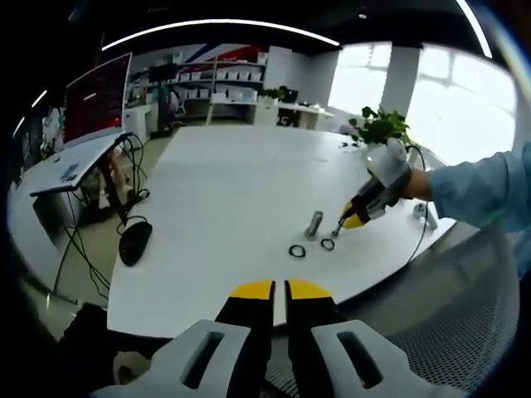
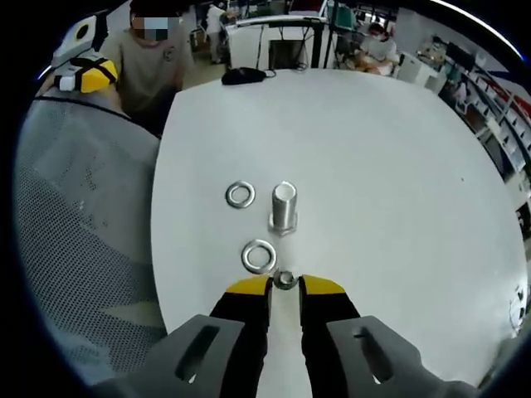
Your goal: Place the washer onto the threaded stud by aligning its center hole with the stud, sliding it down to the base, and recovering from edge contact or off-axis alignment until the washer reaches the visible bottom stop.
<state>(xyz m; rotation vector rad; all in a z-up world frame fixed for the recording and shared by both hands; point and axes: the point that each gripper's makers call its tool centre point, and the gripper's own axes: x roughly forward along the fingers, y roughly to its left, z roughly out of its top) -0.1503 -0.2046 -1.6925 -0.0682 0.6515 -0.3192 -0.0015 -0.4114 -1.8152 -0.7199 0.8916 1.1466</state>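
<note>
A short threaded metal stud stands upright on the white table. Two loose washers lie beside it, one to its left and one just ahead of my right gripper. That gripper is shut on a small metal washer pinched at its yellow tips, low over the table and short of the stud. From the left gripper view, the stud and both washers lie beside the right gripper. My left gripper is shut on nothing, back at the table's near edge.
A grey mesh chair stands along the table's edge, with a person behind it. A potted plant and a small metal part are on the table near the gloved hand. Cables and a black object lie on the floor.
</note>
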